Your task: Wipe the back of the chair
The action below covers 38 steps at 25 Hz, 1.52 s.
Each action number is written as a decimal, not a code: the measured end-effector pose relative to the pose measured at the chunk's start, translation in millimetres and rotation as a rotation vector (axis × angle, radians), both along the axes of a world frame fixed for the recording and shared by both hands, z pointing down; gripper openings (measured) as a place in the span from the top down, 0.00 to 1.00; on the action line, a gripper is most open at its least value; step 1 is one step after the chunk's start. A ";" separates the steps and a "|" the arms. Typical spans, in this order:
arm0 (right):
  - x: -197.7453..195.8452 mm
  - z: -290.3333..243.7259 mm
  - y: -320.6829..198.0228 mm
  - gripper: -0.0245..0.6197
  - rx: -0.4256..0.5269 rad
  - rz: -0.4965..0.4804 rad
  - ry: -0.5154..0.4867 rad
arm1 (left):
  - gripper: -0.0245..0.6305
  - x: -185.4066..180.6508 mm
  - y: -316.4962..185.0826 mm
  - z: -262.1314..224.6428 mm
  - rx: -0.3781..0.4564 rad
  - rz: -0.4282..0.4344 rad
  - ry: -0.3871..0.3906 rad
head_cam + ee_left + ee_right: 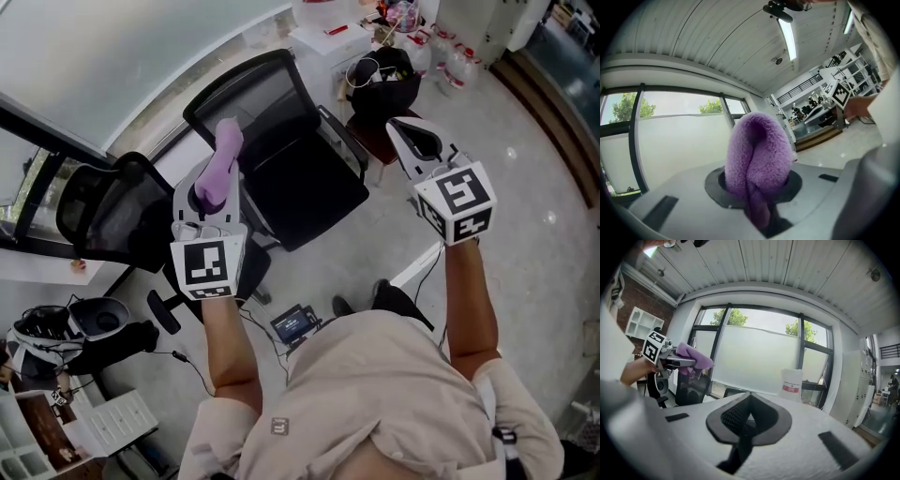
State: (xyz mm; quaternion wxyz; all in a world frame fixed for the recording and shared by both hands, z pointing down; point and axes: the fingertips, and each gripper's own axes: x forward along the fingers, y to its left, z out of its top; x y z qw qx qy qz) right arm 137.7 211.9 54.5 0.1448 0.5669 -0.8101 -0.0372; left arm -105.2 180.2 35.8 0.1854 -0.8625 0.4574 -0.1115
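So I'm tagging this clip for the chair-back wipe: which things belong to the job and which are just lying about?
Job: purple cloth clamped in the left gripper; black mesh chair ahead.

Lying about: second chair at left; black bag; white jug; small screen unit on the floor; right gripper, shut and empty.
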 end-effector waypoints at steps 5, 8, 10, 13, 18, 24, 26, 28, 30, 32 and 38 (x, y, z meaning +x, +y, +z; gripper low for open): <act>-11.4 -11.9 -40.5 0.97 0.023 -0.039 0.008 | 0.85 -19.0 -10.6 -3.1 0.004 -0.054 0.021; -18.8 -17.6 -62.6 0.97 0.042 -0.063 0.006 | 0.85 -32.3 -13.9 -3.3 0.009 -0.093 0.019; -26.5 -16.3 -85.4 0.97 0.048 -0.100 0.006 | 0.85 -42.8 -22.8 -1.8 0.012 -0.137 0.014; -36.7 -8.8 -123.4 0.97 0.044 -0.159 0.013 | 0.85 -56.8 -46.5 1.9 0.013 -0.207 0.009; -46.7 9.0 -187.1 0.97 0.017 -0.232 0.023 | 0.85 -67.3 -99.0 15.5 -0.007 -0.288 0.020; -58.2 22.0 -249.6 0.97 -0.002 -0.278 0.029 | 0.85 -75.1 -154.2 35.2 -0.036 -0.343 0.034; -63.5 28.4 -264.6 0.97 -0.012 -0.292 0.029 | 0.85 -79.5 -168.7 43.6 -0.051 -0.357 0.039; -68.6 33.2 -278.3 0.97 -0.020 -0.301 0.026 | 0.85 -85.5 -182.0 50.2 -0.063 -0.370 0.043; -72.9 37.8 -291.0 0.97 -0.027 -0.306 0.027 | 0.85 -92.4 -195.1 55.8 -0.072 -0.384 0.048; -76.0 43.7 -303.1 0.97 -0.034 -0.309 0.030 | 0.85 -99.3 -208.9 62.0 -0.081 -0.399 0.051; -74.3 75.0 -341.4 0.97 -0.078 -0.300 0.042 | 0.85 -116.6 -260.9 96.8 -0.122 -0.444 0.067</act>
